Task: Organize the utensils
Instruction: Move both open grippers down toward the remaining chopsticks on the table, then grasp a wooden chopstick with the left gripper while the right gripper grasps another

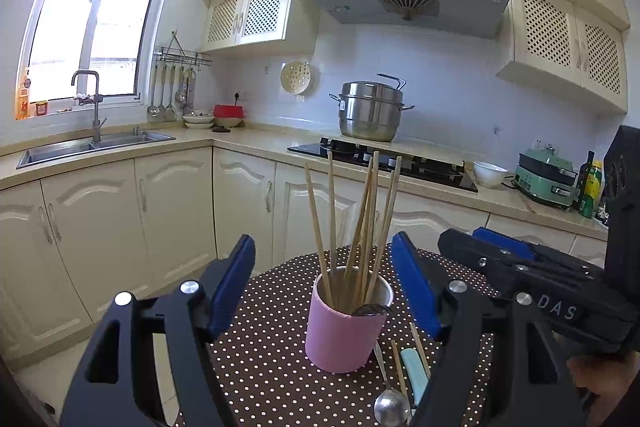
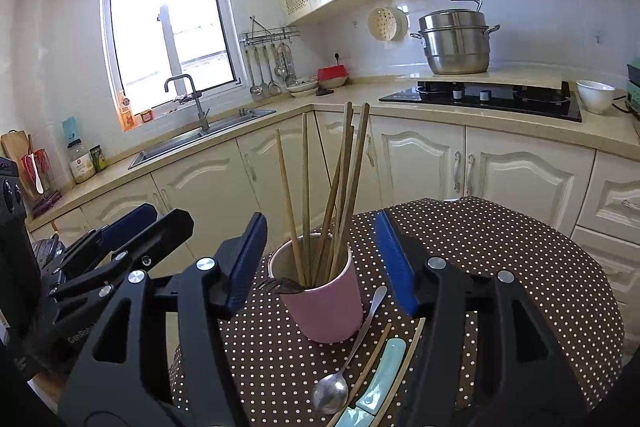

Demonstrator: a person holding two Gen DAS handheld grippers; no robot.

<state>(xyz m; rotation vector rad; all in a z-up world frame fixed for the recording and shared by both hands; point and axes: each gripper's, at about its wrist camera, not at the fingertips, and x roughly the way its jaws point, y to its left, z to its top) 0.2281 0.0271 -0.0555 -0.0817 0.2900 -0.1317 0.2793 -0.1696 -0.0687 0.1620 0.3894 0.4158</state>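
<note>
A pink cup (image 1: 342, 335) (image 2: 328, 311) stands on the brown polka-dot tablecloth (image 1: 272, 367) (image 2: 500, 267). Several wooden chopsticks (image 1: 372, 219) (image 2: 344, 179) stand in it, and a dark fork head (image 1: 370, 309) (image 2: 286, 285) rests on its rim. In front of the cup lie a metal spoon (image 1: 392, 405) (image 2: 330, 391), two loose chopsticks (image 1: 400, 367) (image 2: 370, 363) and a pale blue-handled utensil (image 1: 414, 371) (image 2: 384, 371). My left gripper (image 1: 324, 283) is open, its pads on either side of the cup without touching it. My right gripper (image 2: 320, 263) is open too, with nothing held.
Cream cabinets and a counter run behind the table. On the counter are a sink (image 1: 96, 145) (image 2: 200, 139), a black hob (image 1: 384, 163) (image 2: 480, 99) with a steel pot (image 1: 370, 113) (image 2: 456, 43), and a white bowl (image 1: 488, 173) (image 2: 594, 95). The two grippers are side by side.
</note>
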